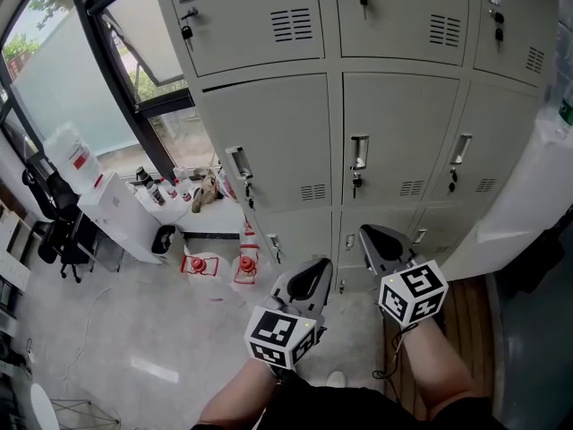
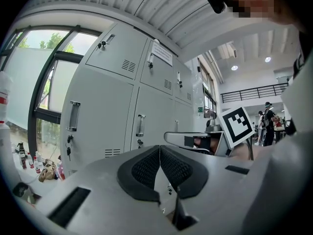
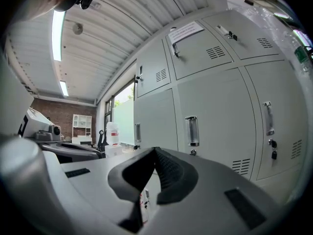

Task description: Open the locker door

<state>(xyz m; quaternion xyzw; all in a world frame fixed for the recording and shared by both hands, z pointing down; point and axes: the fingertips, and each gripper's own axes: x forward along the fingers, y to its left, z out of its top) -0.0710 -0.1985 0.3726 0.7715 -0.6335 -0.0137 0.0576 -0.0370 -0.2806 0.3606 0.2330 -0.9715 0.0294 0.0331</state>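
A bank of grey metal lockers [image 1: 358, 106] fills the upper half of the head view, each door with a chrome handle and a key lock. The middle-row centre door [image 1: 394, 146] has its handle [image 1: 359, 153] straight ahead; that handle [image 3: 191, 130] also shows in the right gripper view. My left gripper [image 1: 315, 274] is shut with nothing in it, held low in front of the lockers. Beside it my right gripper [image 1: 369, 237] is shut and empty too, a short way below the centre handle. Neither touches a door. All doors look closed.
A window [image 1: 81, 70] with a dark frame stands left of the lockers. Below it a white unit [image 1: 121, 213], bottles and red-white containers [image 1: 224, 262] clutter the floor. A black chair [image 1: 54, 213] is at far left. A white wrapped object [image 1: 528, 195] leans at right.
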